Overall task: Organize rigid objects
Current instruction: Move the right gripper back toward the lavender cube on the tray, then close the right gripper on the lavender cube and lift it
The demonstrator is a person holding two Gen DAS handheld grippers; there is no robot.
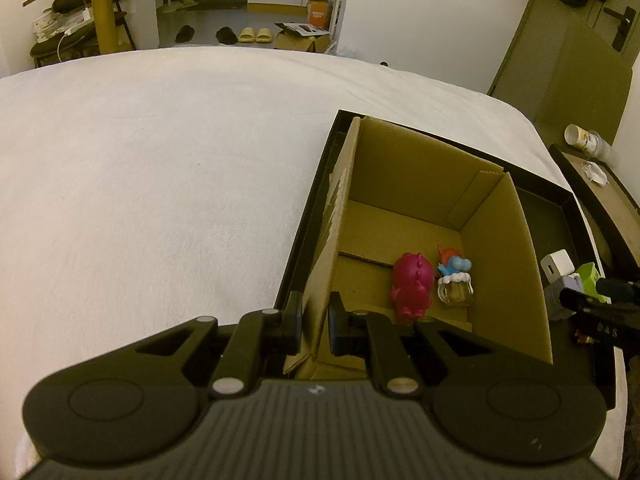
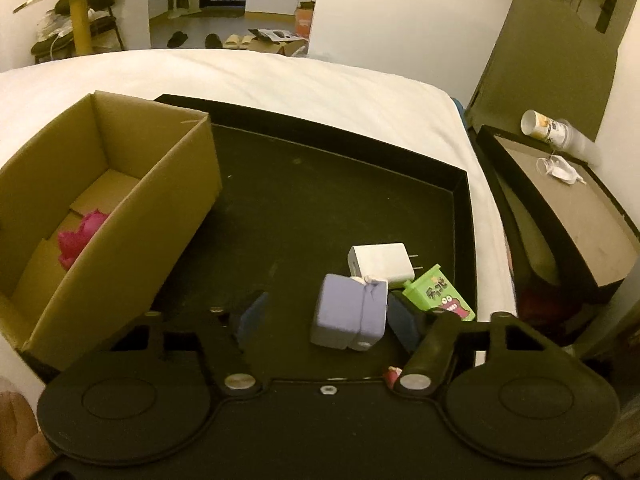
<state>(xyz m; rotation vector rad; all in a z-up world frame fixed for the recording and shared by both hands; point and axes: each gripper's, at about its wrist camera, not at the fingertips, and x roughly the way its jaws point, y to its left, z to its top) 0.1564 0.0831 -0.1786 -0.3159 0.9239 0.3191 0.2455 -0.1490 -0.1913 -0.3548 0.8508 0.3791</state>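
A cardboard box (image 1: 504, 240) stands in the left part of a black tray (image 2: 460, 208) on a white bed. In the box lie a pink figure (image 1: 412, 284), a blue figure (image 1: 454, 266) and a small beer-mug toy (image 1: 454, 290). My left gripper (image 1: 314, 322) is shut on the box's near left wall. On the tray floor lie a lilac block (image 2: 350, 312), a white charger (image 2: 380, 262) and a green toy carton (image 2: 438, 294). My right gripper (image 2: 328, 320) is open, its pads on either side of the lilac block, right pad touching it.
The white bed (image 1: 160, 180) spreads to the left and beyond the tray. A dark bedside table (image 2: 568, 208) with a cup and a mask stands to the right. A small red thing (image 2: 394, 374) lies by the tray's near edge.
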